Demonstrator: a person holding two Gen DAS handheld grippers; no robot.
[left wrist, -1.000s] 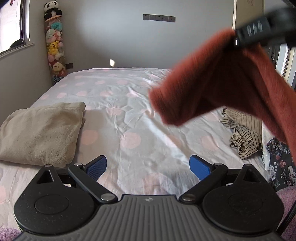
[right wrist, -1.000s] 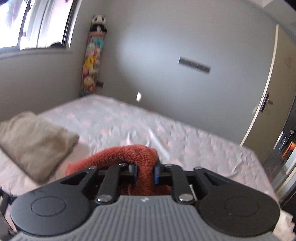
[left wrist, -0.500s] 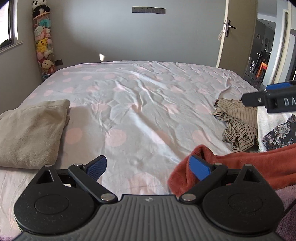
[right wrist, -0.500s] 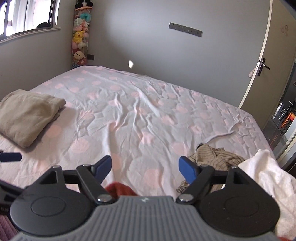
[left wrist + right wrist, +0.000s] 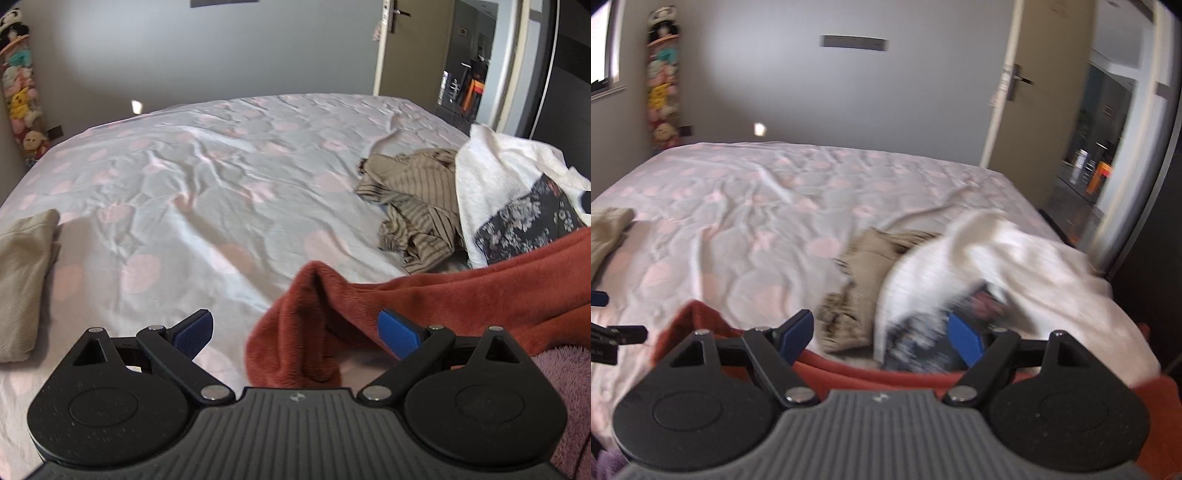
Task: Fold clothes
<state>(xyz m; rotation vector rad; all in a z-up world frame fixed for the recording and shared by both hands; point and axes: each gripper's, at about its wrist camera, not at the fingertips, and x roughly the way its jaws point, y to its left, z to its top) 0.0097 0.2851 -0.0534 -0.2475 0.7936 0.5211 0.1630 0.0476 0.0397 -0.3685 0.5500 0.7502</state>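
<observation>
A rust-red fleece garment point(image 5: 443, 295) lies crumpled on the near edge of the bed point(image 5: 184, 184). Its bunched end stands between the pads of my left gripper point(image 5: 295, 332), which is open and does not press on it. In the right wrist view the same red garment point(image 5: 849, 373) lies under my right gripper point(image 5: 881, 336). That gripper is open with nothing pinched, and it hangs over a blurred dark floral cloth point(image 5: 916, 343).
A heap at the bed's right holds a striped beige garment point(image 5: 413, 206), a white garment point(image 5: 491, 173) and floral cloth point(image 5: 528, 225). A folded beige piece point(image 5: 22, 280) lies at the left. Purple fluffy fabric point(image 5: 565, 387) is near right. A door point(image 5: 1004, 110) stands open.
The right gripper, shut on the red garment and holding it up a second ago, has opened; the garment now lies on the bed. Both views have swung right toward the heap.
</observation>
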